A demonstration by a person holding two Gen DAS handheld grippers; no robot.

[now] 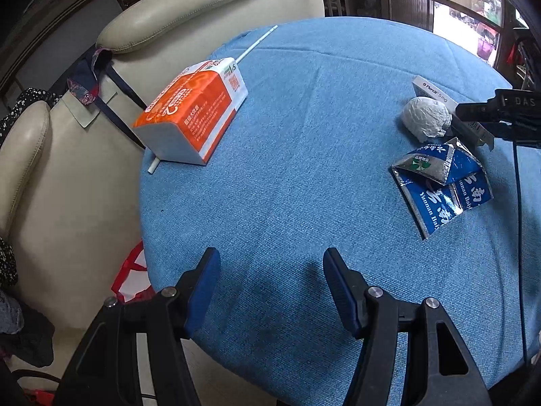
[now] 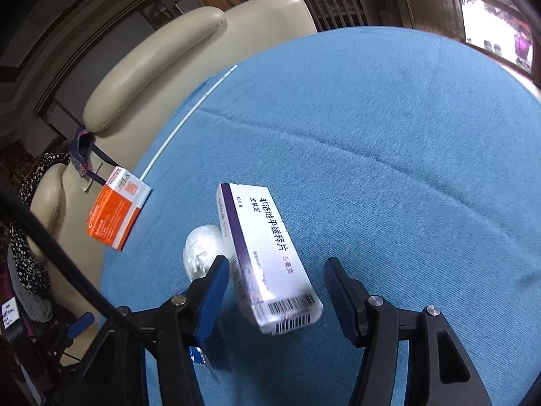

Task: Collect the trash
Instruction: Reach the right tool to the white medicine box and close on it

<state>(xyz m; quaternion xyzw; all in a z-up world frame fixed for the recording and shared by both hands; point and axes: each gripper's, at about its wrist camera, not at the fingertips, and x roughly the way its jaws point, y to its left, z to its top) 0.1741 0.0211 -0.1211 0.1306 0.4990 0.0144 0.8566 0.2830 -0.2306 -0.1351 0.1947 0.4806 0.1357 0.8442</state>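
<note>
Only the left wrist view catches the blue foil wrapper — both grippers' fingers spread, empty, over the blue-clothed counter beside a cream armchair.

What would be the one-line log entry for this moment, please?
left gripper: open, empty | right gripper: open around pill box, not gripping | paper ball beside box | wrapper untouched

Counted on the worktop: one orange tissue pack, one white straw, one crumpled paper ball, one medicine box, one blue foil wrapper.
</note>
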